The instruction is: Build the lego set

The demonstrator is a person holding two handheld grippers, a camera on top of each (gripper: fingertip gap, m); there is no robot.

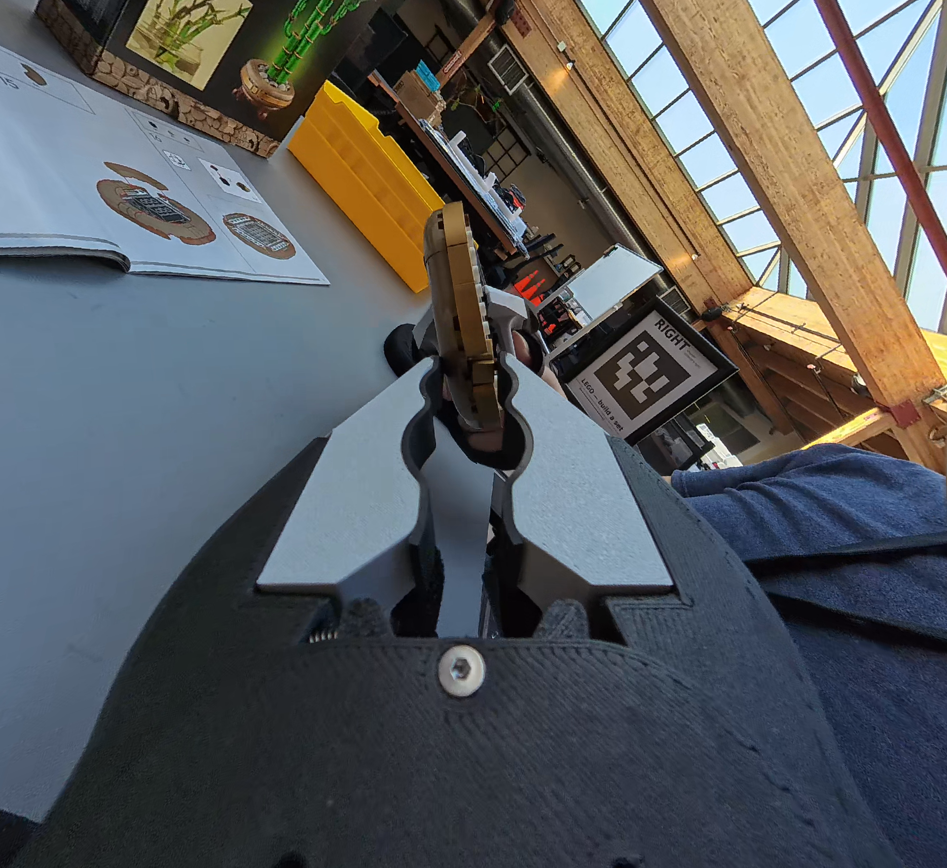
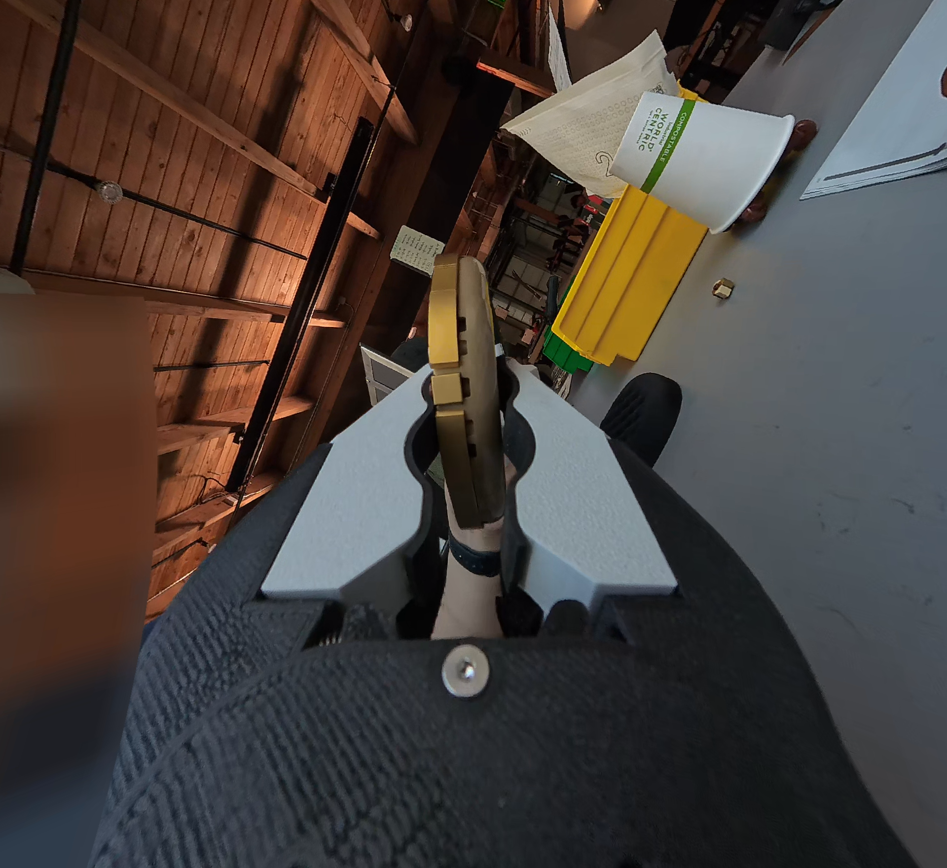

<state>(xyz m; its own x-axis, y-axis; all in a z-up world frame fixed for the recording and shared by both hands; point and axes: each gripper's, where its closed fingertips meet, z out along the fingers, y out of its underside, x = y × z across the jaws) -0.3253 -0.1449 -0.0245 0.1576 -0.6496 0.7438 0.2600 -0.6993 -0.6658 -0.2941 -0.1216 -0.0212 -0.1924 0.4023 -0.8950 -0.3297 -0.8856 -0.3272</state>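
Lego disc (image 1: 464,310), gold and tan, is held on edge above the grey worktop (image 1: 179,382), pinched at once by left tongs (image 1: 469,377) and right tongs (image 2: 469,392).

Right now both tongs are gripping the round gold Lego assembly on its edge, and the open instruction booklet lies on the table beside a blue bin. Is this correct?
Not quite: the bin is yellow, not blue, as the left wrist view shows. The rest holds: the left tongs and the right tongs both grip the round gold Lego assembly on its edge, and the open instruction booklet lies on the table beside that bin.
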